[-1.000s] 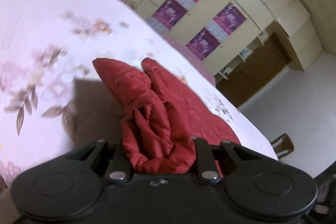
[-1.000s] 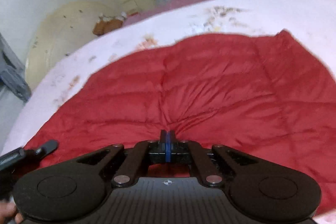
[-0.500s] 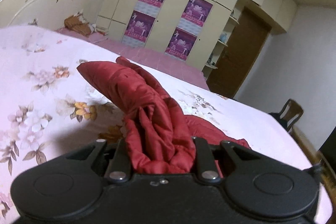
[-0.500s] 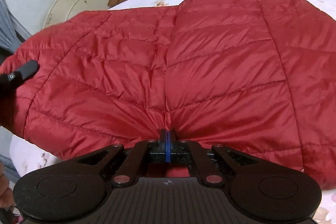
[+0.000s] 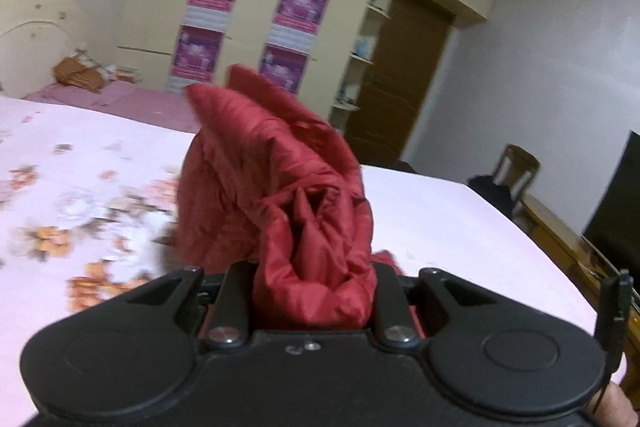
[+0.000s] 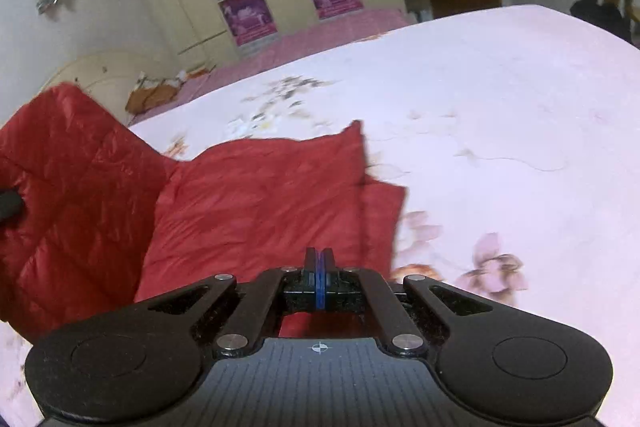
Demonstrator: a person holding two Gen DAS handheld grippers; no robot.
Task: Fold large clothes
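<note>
A red quilted puffer jacket (image 6: 248, 195) lies partly on the pink floral bed (image 6: 500, 99). My left gripper (image 5: 312, 291) is shut on a thick bunch of the jacket (image 5: 280, 187) and holds it up above the bed; the cloth hides the fingertips. My right gripper (image 6: 319, 263) has its jaws pressed together at the jacket's near edge; the pinched cloth itself is hidden. The left part of the jacket (image 6: 68, 187) stands raised at the left of the right wrist view, with a tip of the left gripper (image 6: 10, 205) beside it.
Cream wardrobes with purple posters (image 5: 280, 19) stand behind the bed. A brown door (image 5: 400, 75) and a wooden chair (image 5: 516, 167) are at the right. A dark screen on a wooden cabinet (image 5: 616, 211) is at the far right. A brown bundle (image 5: 78, 75) lies by the headboard.
Both grippers have lifted and swung; the jacket, spread wide before the right gripper, now lies lower and to the left with more bed showing. The left bunch rose higher.
</note>
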